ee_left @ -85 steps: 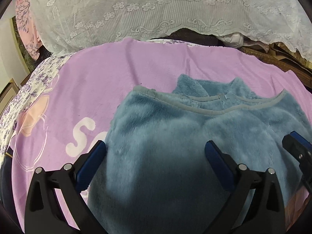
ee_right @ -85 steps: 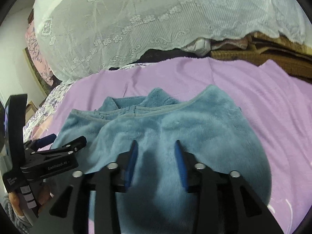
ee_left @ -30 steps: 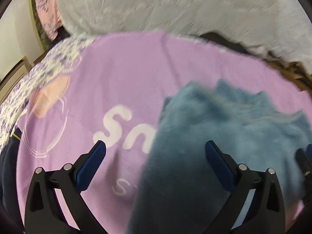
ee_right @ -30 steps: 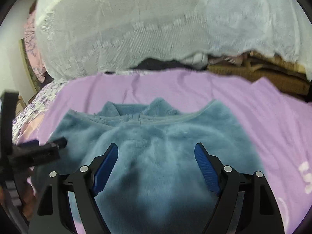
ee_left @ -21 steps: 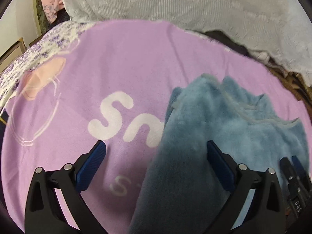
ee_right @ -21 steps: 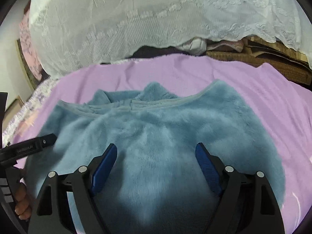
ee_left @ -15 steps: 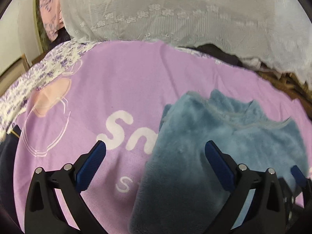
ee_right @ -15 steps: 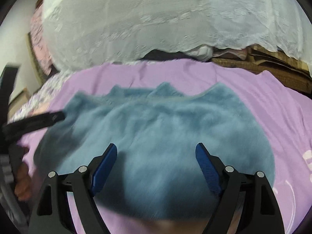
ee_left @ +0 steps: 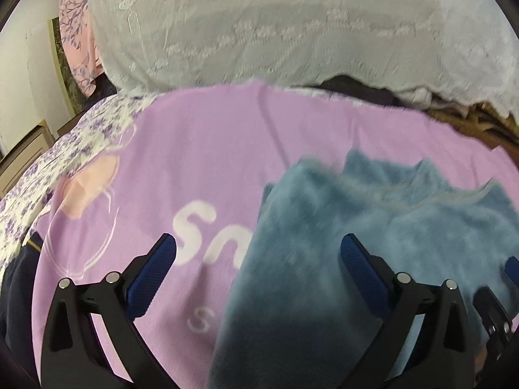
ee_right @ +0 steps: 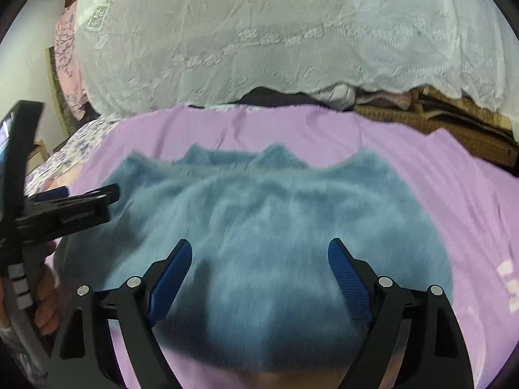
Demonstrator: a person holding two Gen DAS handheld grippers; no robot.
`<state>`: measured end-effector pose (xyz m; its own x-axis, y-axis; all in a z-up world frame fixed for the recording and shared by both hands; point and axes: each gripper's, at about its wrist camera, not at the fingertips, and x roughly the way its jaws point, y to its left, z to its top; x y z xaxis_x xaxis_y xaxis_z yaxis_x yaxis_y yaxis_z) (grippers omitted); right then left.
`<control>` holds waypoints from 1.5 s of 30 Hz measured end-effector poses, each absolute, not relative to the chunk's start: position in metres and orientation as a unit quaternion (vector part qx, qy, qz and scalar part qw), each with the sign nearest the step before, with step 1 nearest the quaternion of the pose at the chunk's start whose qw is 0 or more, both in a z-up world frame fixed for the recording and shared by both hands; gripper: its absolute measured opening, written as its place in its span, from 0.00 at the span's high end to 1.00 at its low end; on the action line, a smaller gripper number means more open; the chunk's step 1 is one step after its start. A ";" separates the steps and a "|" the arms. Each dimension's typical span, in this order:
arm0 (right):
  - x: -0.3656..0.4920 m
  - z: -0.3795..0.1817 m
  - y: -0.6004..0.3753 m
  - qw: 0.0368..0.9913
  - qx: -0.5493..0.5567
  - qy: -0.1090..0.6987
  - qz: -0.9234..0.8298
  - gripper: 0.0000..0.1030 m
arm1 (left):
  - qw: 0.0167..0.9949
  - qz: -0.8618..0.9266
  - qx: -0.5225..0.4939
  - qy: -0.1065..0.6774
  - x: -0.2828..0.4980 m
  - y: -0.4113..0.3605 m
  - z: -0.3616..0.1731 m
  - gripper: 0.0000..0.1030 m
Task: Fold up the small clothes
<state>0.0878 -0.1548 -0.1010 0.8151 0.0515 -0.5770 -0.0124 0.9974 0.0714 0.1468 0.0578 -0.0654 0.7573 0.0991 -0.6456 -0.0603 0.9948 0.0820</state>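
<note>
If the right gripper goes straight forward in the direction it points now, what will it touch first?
Most likely the fluffy blue garment. The right gripper has open jaws with nothing pressed between them, and it points down at the garment's middle, which lies on the purple blanket. How far off the fabric is cannot be judged.

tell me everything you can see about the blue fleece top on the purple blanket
The blue fleece top is a small garment of dusty blue plush with a thin paler trim along its upper edge, where several soft points stick up. It lies spread flat on the purple blanket, apparently doubled over, its near part in shadow. Both claws stand open above it: the right claw over its middle, the left claw over its left edge. Neither pinches the cloth. Motion blur hides finer details.
</note>
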 end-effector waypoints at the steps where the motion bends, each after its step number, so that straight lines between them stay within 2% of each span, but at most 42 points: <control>1: 0.094 -0.098 -0.155 0.953 0.032 0.301 0.013 0.16 | 0.938 0.041 0.028 0.343 0.149 0.057 -0.064 0.04; 5: 0.115 -0.094 -0.153 0.952 0.030 0.304 0.006 0.16 | 0.936 0.047 0.034 0.348 0.163 0.058 -0.069 0.04; 10: 0.131 -0.116 -0.153 0.943 0.040 0.331 0.006 0.15 | 0.917 0.048 0.026 0.395 0.179 0.063 -0.088 0.04; 17: 0.134 -0.123 -0.153 0.939 0.048 0.341 0.024 0.05 | 0.910 0.045 0.010 0.411 0.182 0.067 -0.096 0.04; 23: 0.131 -0.122 -0.157 0.939 0.062 0.338 0.035 0.04 | 0.889 0.009 -0.077 0.452 0.196 0.094 -0.100 0.04; 25: 0.127 -0.112 -0.161 0.943 0.079 0.322 0.030 0.12 | 0.883 -0.003 -0.128 0.452 0.197 0.108 -0.095 0.04; 26: 0.127 -0.107 -0.162 0.945 0.087 0.315 0.034 0.26 | 0.883 -0.007 -0.143 0.448 0.197 0.112 -0.091 0.04; 27: 0.129 -0.102 -0.161 0.944 0.091 0.315 0.044 0.45 | 0.884 -0.017 -0.156 0.440 0.196 0.114 -0.084 0.05; 28: 0.135 -0.098 -0.158 0.940 0.092 0.322 0.059 0.56 | 0.886 -0.031 -0.158 0.435 0.195 0.112 -0.078 0.05; 29: 0.142 -0.097 -0.153 0.934 0.095 0.334 0.077 0.71 | 0.886 -0.046 -0.155 0.434 0.196 0.108 -0.072 0.05; 30: 0.149 -0.097 -0.148 0.929 0.097 0.344 0.092 0.76 | 0.888 -0.065 -0.145 0.432 0.194 0.099 -0.065 0.05; 33: 0.167 -0.101 -0.130 0.920 0.087 0.363 0.115 0.77 | 0.905 -0.074 -0.064 0.415 0.190 0.065 -0.057 0.05; 35: 0.177 -0.108 -0.131 0.913 0.090 0.382 0.110 0.79 | 0.908 0.003 0.050 0.415 0.202 0.041 -0.072 0.04; 36: 0.179 -0.110 -0.137 0.911 0.103 0.384 0.113 0.79 | 0.902 0.020 0.067 0.425 0.209 0.040 -0.079 0.04; 38: 0.180 -0.112 -0.168 0.906 0.148 0.383 0.102 0.79 | 0.887 0.014 0.038 0.460 0.225 0.052 -0.094 0.04; 40: 0.177 -0.113 -0.204 0.907 0.177 0.374 0.073 0.82 | 0.875 -0.012 -0.042 0.483 0.236 0.080 -0.096 0.04; 41: 0.176 -0.118 -0.228 0.899 0.213 0.373 0.080 0.97 | 0.868 -0.024 -0.080 0.489 0.239 0.096 -0.097 0.04; 42: 0.175 -0.124 -0.252 0.887 0.251 0.378 0.083 1.00 | 0.864 -0.032 -0.097 0.493 0.242 0.104 -0.098 0.04; 45: 0.157 -0.120 -0.291 0.882 0.307 0.352 0.057 1.00 | 0.858 -0.043 -0.147 0.490 0.234 0.123 -0.095 0.04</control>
